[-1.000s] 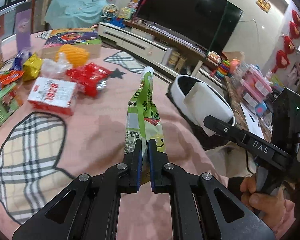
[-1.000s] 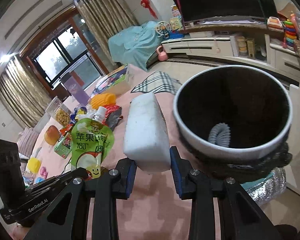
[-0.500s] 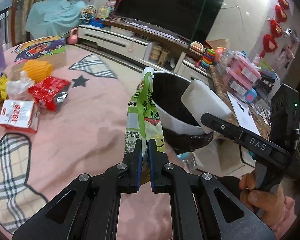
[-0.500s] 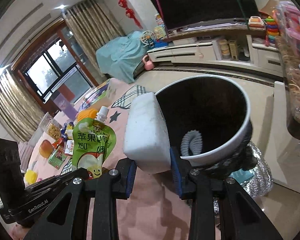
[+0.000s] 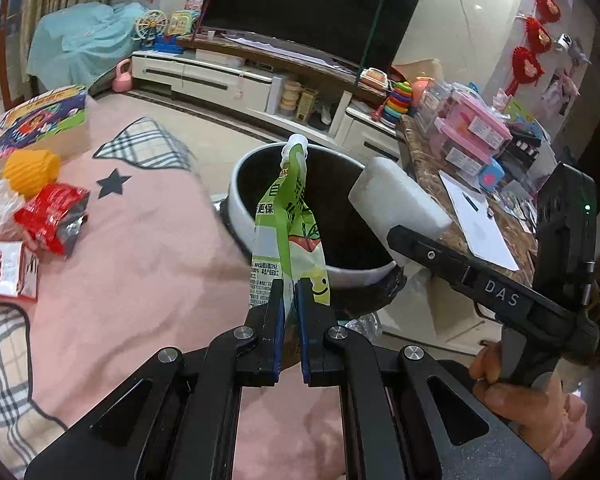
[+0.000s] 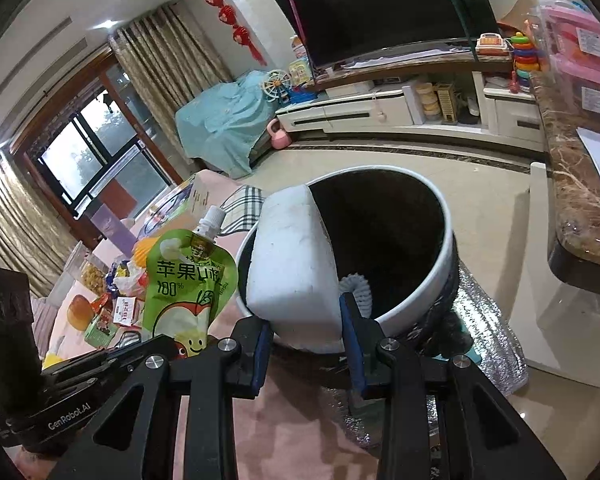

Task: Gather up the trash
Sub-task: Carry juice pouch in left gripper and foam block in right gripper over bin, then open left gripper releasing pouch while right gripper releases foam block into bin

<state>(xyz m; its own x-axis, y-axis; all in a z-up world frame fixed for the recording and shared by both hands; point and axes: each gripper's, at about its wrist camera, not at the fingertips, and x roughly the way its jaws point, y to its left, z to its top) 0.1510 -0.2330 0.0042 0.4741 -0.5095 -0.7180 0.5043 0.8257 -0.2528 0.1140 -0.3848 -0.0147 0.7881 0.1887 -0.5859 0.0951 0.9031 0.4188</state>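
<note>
Pink-clothed surface (image 5: 148, 264) w/ wrappers (image 5: 52, 216) left uncollected. Left fingers (image 5: 288, 304) grip juice pouch (image 5: 290, 232), right fingers (image 6: 306, 332) grip foam block (image 6: 296, 264); both at bin (image 6: 432, 284) rim, unreleased.

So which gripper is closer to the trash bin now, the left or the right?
Right. The right gripper holds the foam block against the trash bin rim. The left gripper, with the juice pouch, sits slightly further back over the pink cloth.

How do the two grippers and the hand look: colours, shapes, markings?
Both are matte black with silver rivets and blue finger pads. The right gripper reads "DAS"; the left gripper reads "GenRobot.AI". A bare hand grips the right handle, near a green light.
</note>
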